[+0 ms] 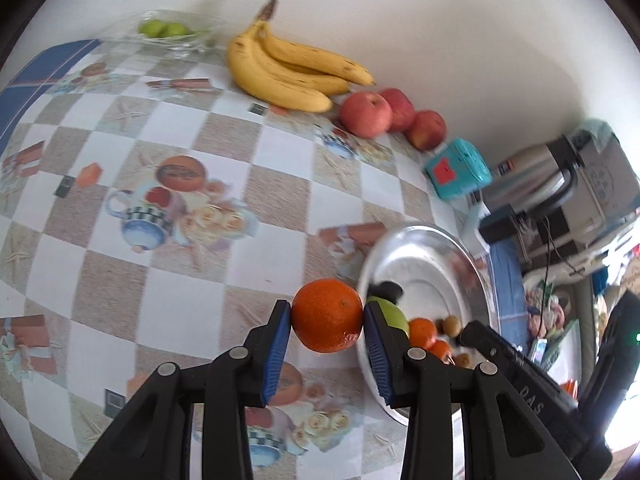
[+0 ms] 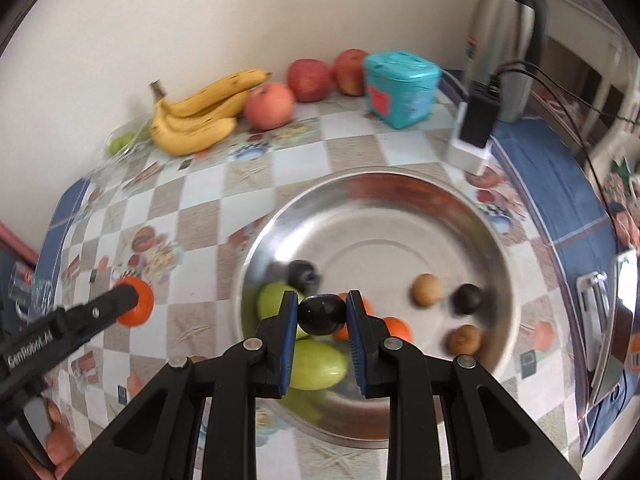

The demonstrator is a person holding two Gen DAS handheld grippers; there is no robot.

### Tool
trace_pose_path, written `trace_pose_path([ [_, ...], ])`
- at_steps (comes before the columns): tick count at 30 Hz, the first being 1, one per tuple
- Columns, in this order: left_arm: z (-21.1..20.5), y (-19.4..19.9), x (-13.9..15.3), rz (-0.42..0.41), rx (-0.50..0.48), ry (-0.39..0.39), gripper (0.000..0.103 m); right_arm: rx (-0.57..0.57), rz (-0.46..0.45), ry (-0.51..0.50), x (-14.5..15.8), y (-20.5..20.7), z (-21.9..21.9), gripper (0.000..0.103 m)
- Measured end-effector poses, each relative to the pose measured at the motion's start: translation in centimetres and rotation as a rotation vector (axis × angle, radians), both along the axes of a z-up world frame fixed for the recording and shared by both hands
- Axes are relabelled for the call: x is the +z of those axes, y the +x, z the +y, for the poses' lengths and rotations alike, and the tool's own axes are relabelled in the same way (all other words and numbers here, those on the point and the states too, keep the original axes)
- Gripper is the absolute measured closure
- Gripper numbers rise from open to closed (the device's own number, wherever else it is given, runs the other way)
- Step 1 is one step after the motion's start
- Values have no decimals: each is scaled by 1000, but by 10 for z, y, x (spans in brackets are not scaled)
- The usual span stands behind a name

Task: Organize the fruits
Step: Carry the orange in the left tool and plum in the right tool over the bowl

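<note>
My left gripper (image 1: 327, 316) is shut on an orange (image 1: 327, 315) and holds it above the table, just left of the steel bowl (image 1: 476, 256). It also shows at the left of the right wrist view (image 2: 134, 304). My right gripper (image 2: 322, 314) is shut on a dark plum (image 2: 322, 314) above the steel bowl (image 2: 496, 248). In the bowl lie green fruits (image 2: 318, 364), small oranges (image 2: 398, 328), kiwis (image 2: 427, 289) and two more dark plums (image 2: 467, 298). Bananas (image 1: 288, 74) and three red apples (image 1: 366, 114) lie along the wall.
A clear dish with green fruits (image 1: 164, 30) stands at the far left corner. A teal box (image 1: 456, 170), a steel kettle (image 2: 500, 36) and a black-and-white charger (image 2: 474, 132) stand right of the apples. The table's blue border edge (image 2: 560, 184) runs at the right.
</note>
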State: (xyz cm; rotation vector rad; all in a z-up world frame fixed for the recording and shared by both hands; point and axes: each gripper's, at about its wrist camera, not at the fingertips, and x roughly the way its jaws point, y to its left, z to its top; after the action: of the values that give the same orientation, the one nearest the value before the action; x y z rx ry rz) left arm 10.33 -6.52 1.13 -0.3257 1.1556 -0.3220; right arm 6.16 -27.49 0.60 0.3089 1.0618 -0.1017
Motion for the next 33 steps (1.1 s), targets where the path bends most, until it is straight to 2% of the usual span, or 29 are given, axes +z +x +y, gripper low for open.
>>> trace_pose_path([
  [6, -42, -14, 4, -23, -118, 27, 63, -72, -12, 19, 5, -14, -30, 78],
  [10, -60, -19, 0, -41, -162, 37, 63, -94, -18, 30, 7, -23, -40, 78],
  [17, -66, -13, -19, -7, -148, 49, 63, -82, 12, 50, -4, -31, -45, 78],
  [24, -74, -14, -22, -8, -150, 80, 63, -39, 93, 90, -30, -35, -36, 78],
  [33, -76, -17, -28, 10, -153, 82, 63, -18, 148, 97, -48, -36, -33, 77],
])
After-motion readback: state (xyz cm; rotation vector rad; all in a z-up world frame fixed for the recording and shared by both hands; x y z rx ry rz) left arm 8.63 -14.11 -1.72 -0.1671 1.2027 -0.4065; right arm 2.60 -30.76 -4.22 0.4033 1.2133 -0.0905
